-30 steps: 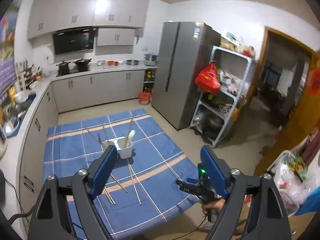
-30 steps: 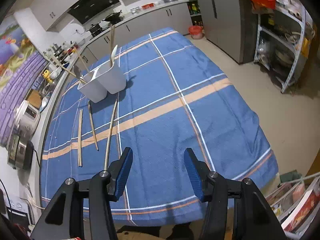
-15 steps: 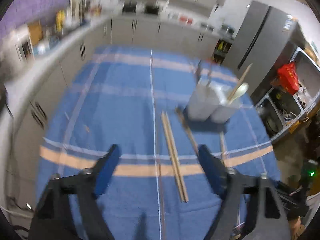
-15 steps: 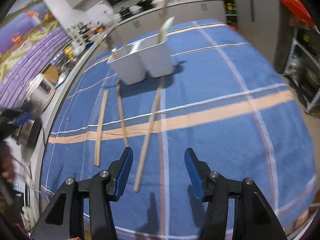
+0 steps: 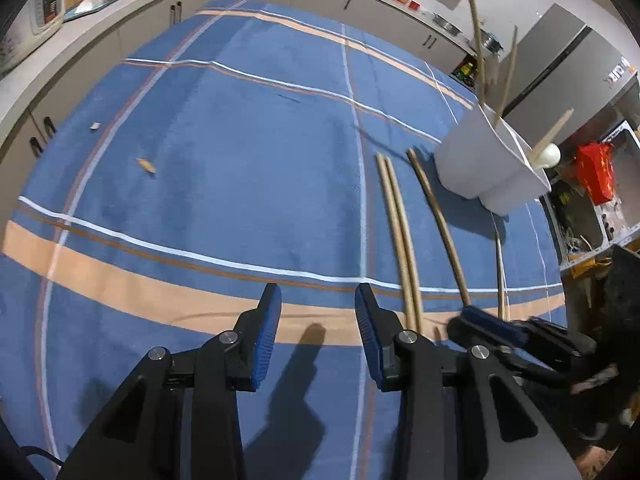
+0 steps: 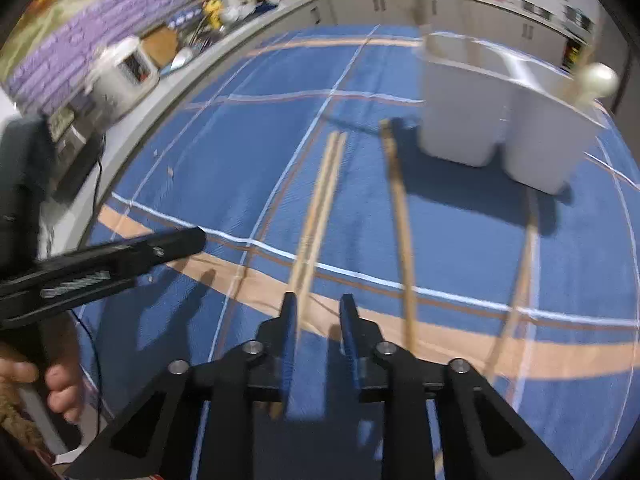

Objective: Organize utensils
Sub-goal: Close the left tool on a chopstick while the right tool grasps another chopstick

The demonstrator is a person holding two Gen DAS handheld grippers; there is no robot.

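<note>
A white two-part utensil holder (image 5: 486, 168) (image 6: 492, 116) stands on the blue striped cloth with chopsticks and a pale spoon (image 6: 598, 80) in it. A pair of light chopsticks (image 5: 400, 232) (image 6: 320, 216), a darker stick (image 5: 438, 216) (image 6: 400, 216) and a thin stick (image 5: 499, 264) (image 6: 524, 272) lie flat before it. My left gripper (image 5: 316, 308) is open and empty, left of the pair. My right gripper (image 6: 318, 312) is open with narrowed jaws just above the near ends of the light pair; it also shows in the left wrist view (image 5: 492, 326).
The blue cloth (image 5: 240, 140) covers the table. Small scraps (image 5: 146, 165) lie on it at the left. A grey counter (image 6: 192, 80) with appliances runs along the far and left edges. A fridge (image 5: 568, 76) and a shelf stand to the right.
Both grippers have dropped low over the cloth and moved toward the loose chopsticks. The right gripper's jaws have narrowed and now sit by the light pair's near ends.
</note>
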